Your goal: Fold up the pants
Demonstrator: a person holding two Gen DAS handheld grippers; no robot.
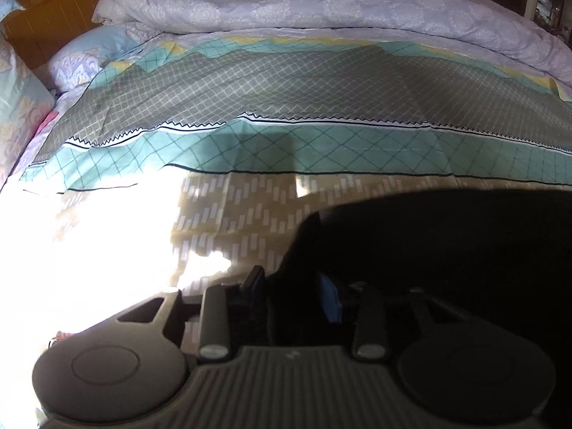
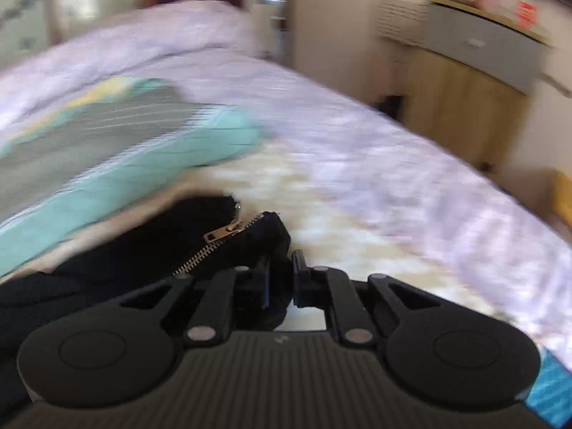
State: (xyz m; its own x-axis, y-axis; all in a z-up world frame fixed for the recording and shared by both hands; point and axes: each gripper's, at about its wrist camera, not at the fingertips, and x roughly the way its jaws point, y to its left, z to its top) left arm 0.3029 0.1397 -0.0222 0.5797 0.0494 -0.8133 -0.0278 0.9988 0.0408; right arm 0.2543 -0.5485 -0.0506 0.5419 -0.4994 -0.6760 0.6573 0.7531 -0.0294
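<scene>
Right wrist: one black pants, one zipper.

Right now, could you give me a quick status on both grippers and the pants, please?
Both grippers clamped on black pants. Zipper exposed, pants bunched on bedspread. Nothing in the way.

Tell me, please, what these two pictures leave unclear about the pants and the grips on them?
- Left wrist view: the black pants run off the right edge; the left gripper sits in shadow, its grip uncertain.
- Right wrist view: motion blur smears the bed; the pants by the zipper hide the right gripper contact.
</scene>
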